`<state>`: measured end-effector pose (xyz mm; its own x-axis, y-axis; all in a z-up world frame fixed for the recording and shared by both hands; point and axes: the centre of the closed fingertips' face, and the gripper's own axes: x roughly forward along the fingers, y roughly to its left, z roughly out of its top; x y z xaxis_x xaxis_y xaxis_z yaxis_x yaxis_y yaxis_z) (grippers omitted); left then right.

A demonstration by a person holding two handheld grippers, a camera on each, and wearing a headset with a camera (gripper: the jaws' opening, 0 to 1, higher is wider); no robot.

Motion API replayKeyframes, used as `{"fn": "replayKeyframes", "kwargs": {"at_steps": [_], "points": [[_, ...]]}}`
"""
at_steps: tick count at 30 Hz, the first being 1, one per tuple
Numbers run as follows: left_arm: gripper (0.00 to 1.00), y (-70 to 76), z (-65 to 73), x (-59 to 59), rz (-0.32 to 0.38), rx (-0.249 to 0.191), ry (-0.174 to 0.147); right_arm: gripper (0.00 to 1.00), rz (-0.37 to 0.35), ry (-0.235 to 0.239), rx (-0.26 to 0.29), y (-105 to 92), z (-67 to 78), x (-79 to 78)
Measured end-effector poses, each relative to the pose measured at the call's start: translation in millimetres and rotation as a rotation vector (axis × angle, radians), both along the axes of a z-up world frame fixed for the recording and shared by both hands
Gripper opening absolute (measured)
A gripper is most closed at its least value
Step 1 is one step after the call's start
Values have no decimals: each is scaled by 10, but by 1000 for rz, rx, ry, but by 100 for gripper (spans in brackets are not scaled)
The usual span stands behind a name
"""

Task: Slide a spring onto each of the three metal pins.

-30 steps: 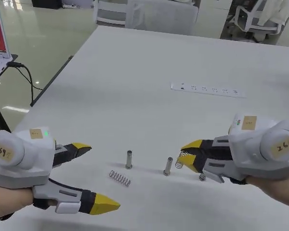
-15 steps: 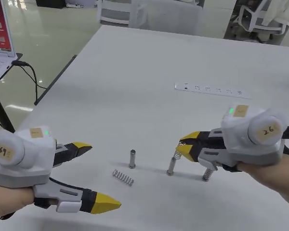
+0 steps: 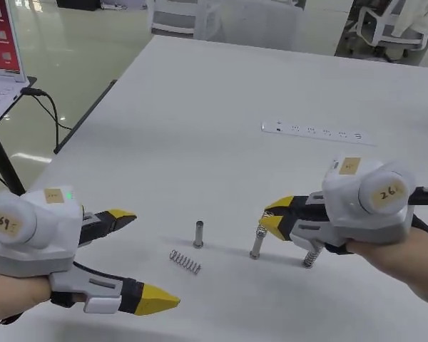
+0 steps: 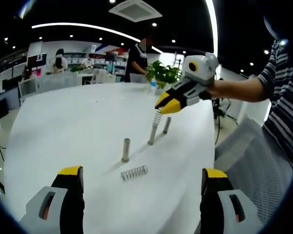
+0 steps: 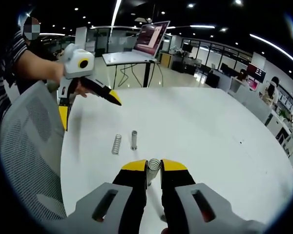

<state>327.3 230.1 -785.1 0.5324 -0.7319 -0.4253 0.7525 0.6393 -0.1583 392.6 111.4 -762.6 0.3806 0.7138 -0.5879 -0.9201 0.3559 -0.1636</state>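
Head view: the right tool [image 3: 270,215] clamps a spring [image 3: 261,231] atop the middle pin [image 3: 255,247], ready to slide down. Left gripper view: the left tool [image 4: 141,178], jaws apart, hovers by a loose spring [image 4: 134,172]. Right gripper view: a bare pin [image 5: 134,140] awaits.

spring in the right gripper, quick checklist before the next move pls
1. The small coiled metal spring is clamped in the right gripper: ok.
2. It sits at the top of the middle upright metal pin: ok.
3. That pin's tip is inside the coil: cannot tell.
4. The pin under the right gripper wears a spring: ok.
5. The bare pin has a spring: not ok; a loose spring lies beside it on the white table.
6. The left gripper is open, apart from the pins: ok.
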Motion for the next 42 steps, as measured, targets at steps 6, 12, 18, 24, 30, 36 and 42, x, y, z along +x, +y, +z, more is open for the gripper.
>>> {"fn": "replayKeyframes", "kwargs": {"at_steps": [6, 12, 18, 24, 30, 36, 42], "points": [[98, -17, 19, 8, 2, -10, -3, 7, -1, 15, -25, 3, -129, -5], [98, -20, 16, 7, 3, -10, -1, 7, -3, 32, -47, 20, -276, 11], [98, -10, 2, -11, 4, -6, 3, 7, 6, 49, -75, 12, -423, -4], [98, 4, -8, -13, 8, -7, 6, 7, -4, 71, -92, -4, -539, 2], [98, -1, 0, -18, 6, -4, 5, 8, -1, 64, -84, 2, -572, -9], [98, -11, 40, 8, 8, -9, 0, 8, 23, 43, -106, 6, -560, -18], [98, -47, 54, -1, 1, -7, 0, 13, 14, 50, -73, 13, -486, -42]]}}
